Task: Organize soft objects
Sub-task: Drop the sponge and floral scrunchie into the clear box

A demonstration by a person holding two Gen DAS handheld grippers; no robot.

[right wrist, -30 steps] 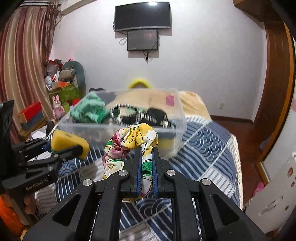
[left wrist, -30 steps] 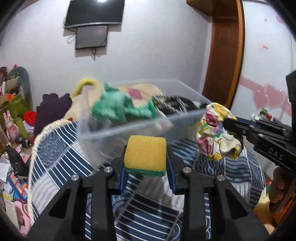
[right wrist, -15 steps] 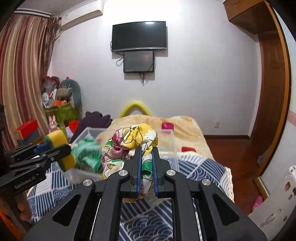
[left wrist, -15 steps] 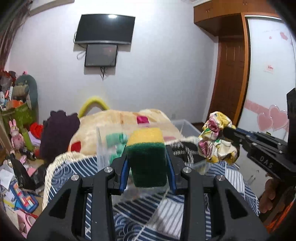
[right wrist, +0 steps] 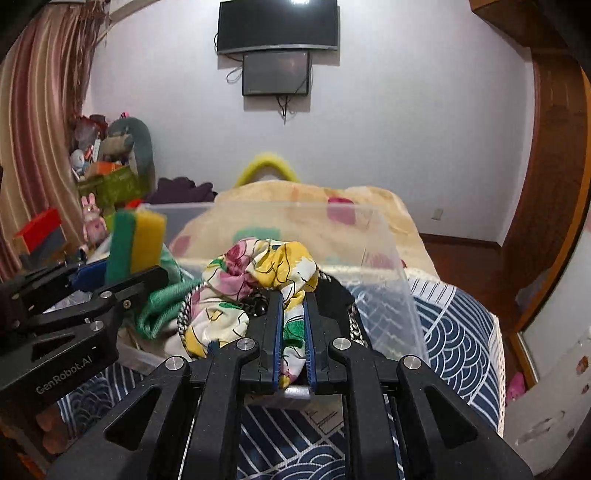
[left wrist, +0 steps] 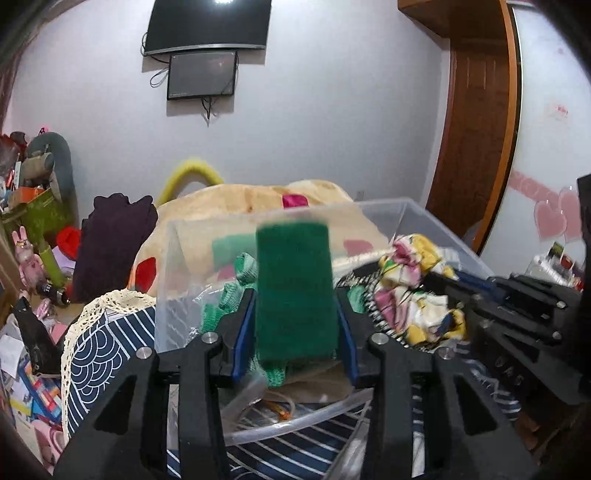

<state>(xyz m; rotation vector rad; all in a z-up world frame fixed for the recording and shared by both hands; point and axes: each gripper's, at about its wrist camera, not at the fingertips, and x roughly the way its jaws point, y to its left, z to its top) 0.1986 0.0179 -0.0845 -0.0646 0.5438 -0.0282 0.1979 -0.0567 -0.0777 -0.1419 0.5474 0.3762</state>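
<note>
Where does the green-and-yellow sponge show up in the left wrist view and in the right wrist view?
Left wrist view: the sponge stands centre frame, green face to the camera, clamped in the left tongs.
Right wrist view: the sponge is at the left edge, green and yellow layers side by side, over the clear bin.
Shared landmark: the wall TV.

Matt black plastic on the left gripper [left wrist: 295, 332], clamped on a sponge [left wrist: 295, 295] with a rough green scouring face. Glossy printed cloth [right wrist: 258, 288] pinched in the right gripper [right wrist: 293, 332]. Clear, smooth plastic bin [right wrist: 388, 258]. Woven patterned bedspread [right wrist: 454, 332].
</note>
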